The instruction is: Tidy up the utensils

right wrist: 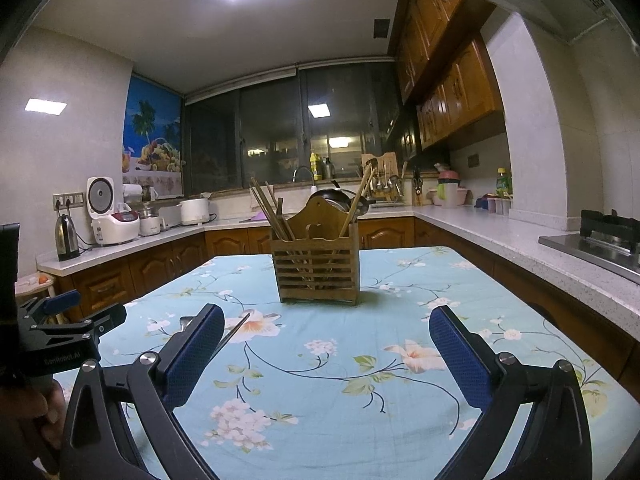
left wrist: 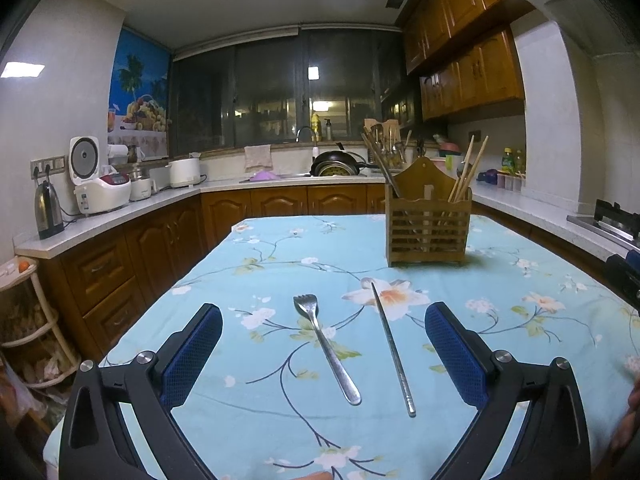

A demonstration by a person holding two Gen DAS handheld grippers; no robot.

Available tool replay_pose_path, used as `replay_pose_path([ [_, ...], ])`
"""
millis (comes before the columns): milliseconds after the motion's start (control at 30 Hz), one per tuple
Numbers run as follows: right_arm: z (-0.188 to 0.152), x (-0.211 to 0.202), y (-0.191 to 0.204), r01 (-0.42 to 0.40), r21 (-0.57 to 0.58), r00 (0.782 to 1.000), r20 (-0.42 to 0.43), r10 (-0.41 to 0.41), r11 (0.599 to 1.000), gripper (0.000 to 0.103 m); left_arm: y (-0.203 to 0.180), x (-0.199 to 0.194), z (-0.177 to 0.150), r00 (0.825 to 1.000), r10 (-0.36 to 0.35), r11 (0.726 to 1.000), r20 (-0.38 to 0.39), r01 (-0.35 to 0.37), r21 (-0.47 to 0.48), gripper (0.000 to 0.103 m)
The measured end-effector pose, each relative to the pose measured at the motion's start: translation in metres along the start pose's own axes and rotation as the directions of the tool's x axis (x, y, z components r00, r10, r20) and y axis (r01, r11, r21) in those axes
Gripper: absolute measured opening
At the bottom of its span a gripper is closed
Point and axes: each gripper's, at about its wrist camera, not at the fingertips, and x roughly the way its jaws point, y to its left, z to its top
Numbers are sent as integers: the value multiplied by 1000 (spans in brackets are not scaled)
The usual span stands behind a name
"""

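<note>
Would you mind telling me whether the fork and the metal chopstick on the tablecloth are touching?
Apart. The left wrist view shows the fork and the metal chopstick lying side by side, with a strip of tablecloth visible between them along their whole length.

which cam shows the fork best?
Left wrist. The fork lies fully in view on the floral tablecloth, tines away, between the open left gripper fingers and beside the metal chopstick. In the right wrist view, only a sliver of it peeks out behind the open right gripper's left finger.
</note>
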Motion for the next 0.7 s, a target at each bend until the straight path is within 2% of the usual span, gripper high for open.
replay_pose_path([
  [700, 4, -3, 5, -2, 3, 1000, 6, 2, 1000, 103, -5, -4, -2, 1000, -3, 1000, 9, 3, 9, 102],
])
